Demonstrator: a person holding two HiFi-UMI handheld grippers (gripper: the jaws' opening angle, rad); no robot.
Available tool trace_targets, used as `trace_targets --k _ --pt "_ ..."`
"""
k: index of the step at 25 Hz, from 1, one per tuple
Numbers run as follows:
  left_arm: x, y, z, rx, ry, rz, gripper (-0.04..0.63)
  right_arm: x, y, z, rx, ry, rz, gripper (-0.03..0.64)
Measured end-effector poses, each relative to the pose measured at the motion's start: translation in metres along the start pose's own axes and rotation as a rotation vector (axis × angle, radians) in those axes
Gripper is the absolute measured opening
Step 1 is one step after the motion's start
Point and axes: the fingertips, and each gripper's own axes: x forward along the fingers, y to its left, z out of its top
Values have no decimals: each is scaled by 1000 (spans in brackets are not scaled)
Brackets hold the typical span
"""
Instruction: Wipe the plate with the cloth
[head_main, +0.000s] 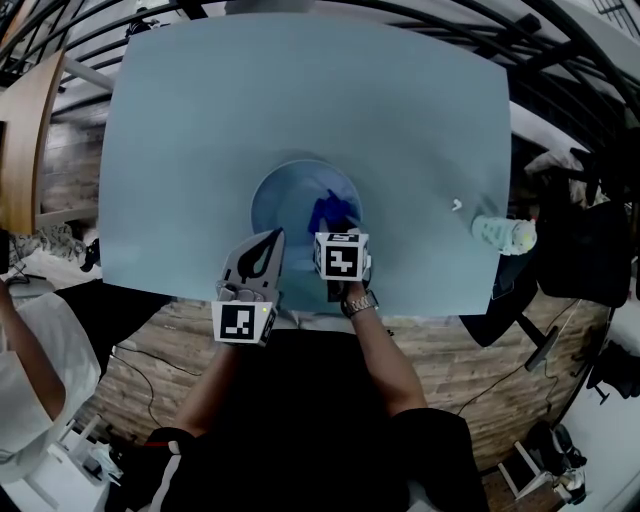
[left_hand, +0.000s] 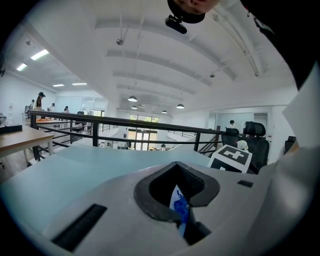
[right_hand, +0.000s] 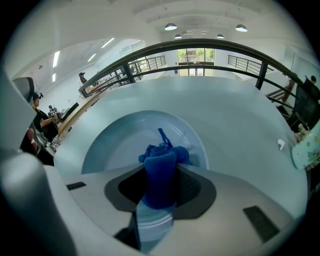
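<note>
Right tool (right_hand: 161, 169) was clamped on bunched cloth (right_hand: 160, 187) over plate (right_hand: 117, 142); left tool (left_hand: 176, 165) sat closed, empty, by rim; wiping well probably needed cloth pressed flat, circling sweeps.

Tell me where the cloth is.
The cloth is clamped in the right gripper, over the plate's right half, by the table's near edge in the head view.

Blue cloth (head_main: 333, 212) bunched on round pale-blue plate (head_main: 285, 198).
</note>
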Motion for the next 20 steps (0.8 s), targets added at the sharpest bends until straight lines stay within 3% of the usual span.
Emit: trace_targets --k 11,20 --pt "6 -9 -7 10 5 -22 1 -12 -12 -4 15 -13 -19 120" --pt "-8 10 1 -8 -5 41 0 -6 41 5 -63 -16 79 120"
